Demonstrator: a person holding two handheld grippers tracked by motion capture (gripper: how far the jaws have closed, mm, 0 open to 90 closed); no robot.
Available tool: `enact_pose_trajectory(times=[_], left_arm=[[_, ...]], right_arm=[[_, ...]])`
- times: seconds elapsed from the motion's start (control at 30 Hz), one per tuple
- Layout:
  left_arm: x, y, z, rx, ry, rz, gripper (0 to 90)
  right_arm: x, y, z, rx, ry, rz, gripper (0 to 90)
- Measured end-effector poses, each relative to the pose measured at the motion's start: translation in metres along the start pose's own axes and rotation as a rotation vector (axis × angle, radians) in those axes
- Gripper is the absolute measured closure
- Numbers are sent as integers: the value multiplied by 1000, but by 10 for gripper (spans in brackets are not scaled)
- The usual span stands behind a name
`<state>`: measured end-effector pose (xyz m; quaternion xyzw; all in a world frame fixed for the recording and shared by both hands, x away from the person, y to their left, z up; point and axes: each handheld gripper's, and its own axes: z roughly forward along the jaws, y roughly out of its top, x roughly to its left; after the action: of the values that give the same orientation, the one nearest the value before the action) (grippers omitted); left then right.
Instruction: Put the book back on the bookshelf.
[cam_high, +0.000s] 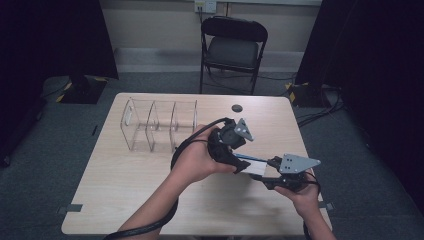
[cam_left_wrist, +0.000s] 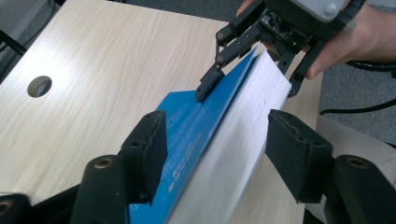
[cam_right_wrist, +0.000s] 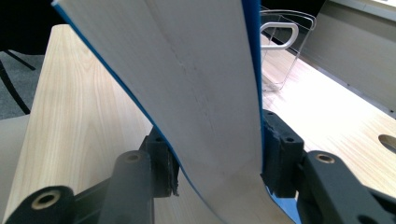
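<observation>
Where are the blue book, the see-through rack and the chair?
blue book (cam_left_wrist: 187, 135): left gripper view, on its cover.
see-through rack (cam_high: 150, 125): high view, on a divider wall.
chair (cam_high: 233, 51): high view, on its seat.

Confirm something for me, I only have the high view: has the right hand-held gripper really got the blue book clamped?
Observer: Yes. In the right gripper view, the right hand-held gripper has both pads pressed on the book, with the page edges facing the camera.
Operator: And the left one?
Observer: The left hand-held gripper straddles the book but is open. The left gripper view shows a gap between one pad and the pages.
Operator: Anything on the cover?
Observer: There is white print on the blue, too blurred to read.
</observation>
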<state>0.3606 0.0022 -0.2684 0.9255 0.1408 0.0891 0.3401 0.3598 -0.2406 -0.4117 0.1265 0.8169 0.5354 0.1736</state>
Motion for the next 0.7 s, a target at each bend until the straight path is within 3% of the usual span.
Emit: enact_pose_trajectory(times=[0.3,0.43,0.7], left_arm=[[11,-15,-15,-13,28,-21,290],[16,-24,-22,9,46,-18,253],[29,-47,-34,-14,78,-69,213]], right_arm=[[-8,4,-1,3,-1,56,545],[-12,5,-1,3,1,87,546],[-18,8,-1,11,5,133,547]])
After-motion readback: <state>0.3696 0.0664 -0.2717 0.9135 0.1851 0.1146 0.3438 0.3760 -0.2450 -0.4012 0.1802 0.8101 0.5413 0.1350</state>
